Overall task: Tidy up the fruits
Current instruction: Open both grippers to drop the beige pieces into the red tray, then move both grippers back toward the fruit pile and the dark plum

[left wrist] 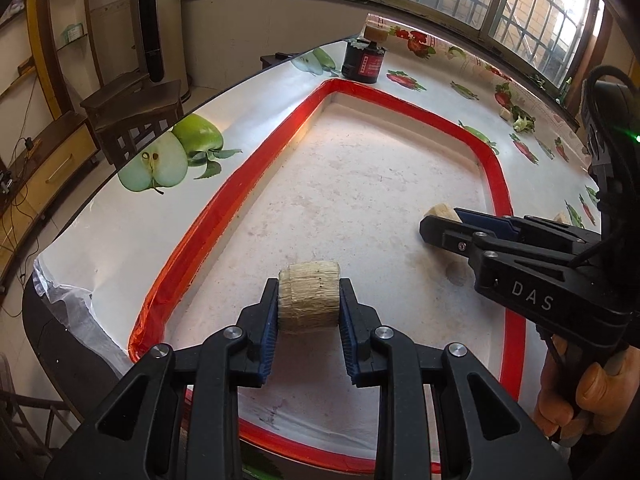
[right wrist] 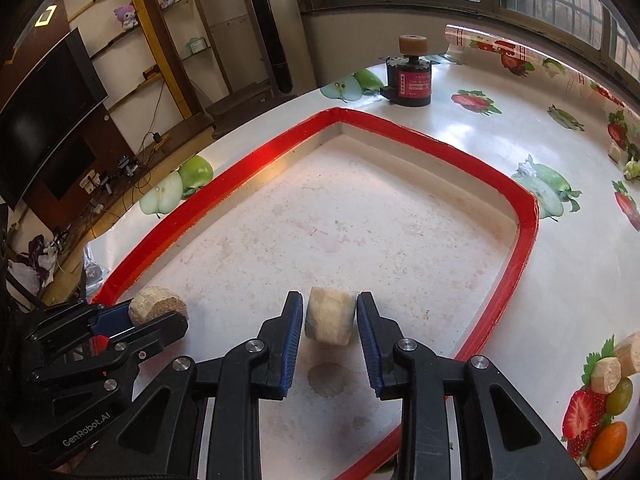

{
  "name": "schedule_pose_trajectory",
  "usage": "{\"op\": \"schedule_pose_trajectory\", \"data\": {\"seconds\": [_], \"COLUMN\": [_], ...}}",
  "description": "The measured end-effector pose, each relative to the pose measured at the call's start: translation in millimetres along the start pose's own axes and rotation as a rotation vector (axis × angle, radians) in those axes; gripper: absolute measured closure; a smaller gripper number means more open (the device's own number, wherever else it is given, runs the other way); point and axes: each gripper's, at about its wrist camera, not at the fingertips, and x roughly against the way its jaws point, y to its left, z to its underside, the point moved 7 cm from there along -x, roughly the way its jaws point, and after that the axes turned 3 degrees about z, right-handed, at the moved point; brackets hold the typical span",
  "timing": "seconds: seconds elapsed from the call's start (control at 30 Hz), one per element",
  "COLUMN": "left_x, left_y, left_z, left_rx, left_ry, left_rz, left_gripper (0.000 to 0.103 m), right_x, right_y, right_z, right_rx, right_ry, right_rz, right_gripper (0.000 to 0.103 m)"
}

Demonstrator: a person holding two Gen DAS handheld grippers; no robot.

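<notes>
My left gripper (left wrist: 309, 292) is shut on a beige, ribbed cylindrical fruit chunk (left wrist: 309, 298), its blue pads pressing both flat ends, over the near part of the red-rimmed white tray (left wrist: 224, 208). In the right wrist view the same gripper (right wrist: 160, 318) and chunk (right wrist: 156, 304) sit at the lower left. My right gripper (right wrist: 329, 300) straddles a second pale chunk (right wrist: 329, 316) above the tray (right wrist: 524, 240) floor. A thin gap shows on each side of it and its shadow lies below. From the left wrist, the right gripper (left wrist: 440, 222) and its chunk (left wrist: 440, 212) are by the tray's right rim.
A black and red cylinder (right wrist: 410, 84) with a brown roller on top stands beyond the tray's far corner. Loose beige chunks (right wrist: 608, 368) lie on the fruit-print tablecloth at right, with more scraps (right wrist: 618, 152) farther back. The table edge runs along the left. A hand (left wrist: 580, 392) holds the right gripper.
</notes>
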Motion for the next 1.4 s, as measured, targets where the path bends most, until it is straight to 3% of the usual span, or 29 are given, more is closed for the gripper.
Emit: {"op": "schedule_pose_trajectory", "data": {"seconds": [0.13,0.23,0.57,0.7,0.8,0.87,1.03,1.4], "left_x": [3,10,32,39,42,43,42,41], "left_y": [-1,-3,-18,-27,-39,-50,-84,-162], "left_z": [0,-1,-3,-5,-4,-3,2,21], "left_rx": [0.010,0.009,-0.015,-0.024,-0.037,-0.051,-0.107,-0.242], "left_ry": [0.008,-0.009,-0.042,-0.056,-0.062,-0.060,-0.044,-0.001], "left_rz": [-0.006,-0.015,-0.006,0.009,0.033,0.054,0.107,0.225], "left_gripper": [0.063,0.051,0.051,0.047,0.047,0.047,0.047,0.047], "right_x": [5,18,72,97,115,125,156,190], "right_y": [-4,-5,-18,-33,-49,-61,-91,-165], "right_z": [0,-2,7,21,37,48,77,138], "right_rx": [-0.032,-0.042,-0.091,-0.117,-0.128,-0.143,-0.166,-0.316], "right_ry": [-0.007,-0.030,-0.106,-0.137,-0.145,-0.146,-0.181,-0.164], "right_rz": [-0.024,-0.036,-0.055,-0.038,0.003,0.021,0.081,0.260], "right_gripper": [0.049,0.049,0.047,0.046,0.042,0.030,0.016,0.008]}}
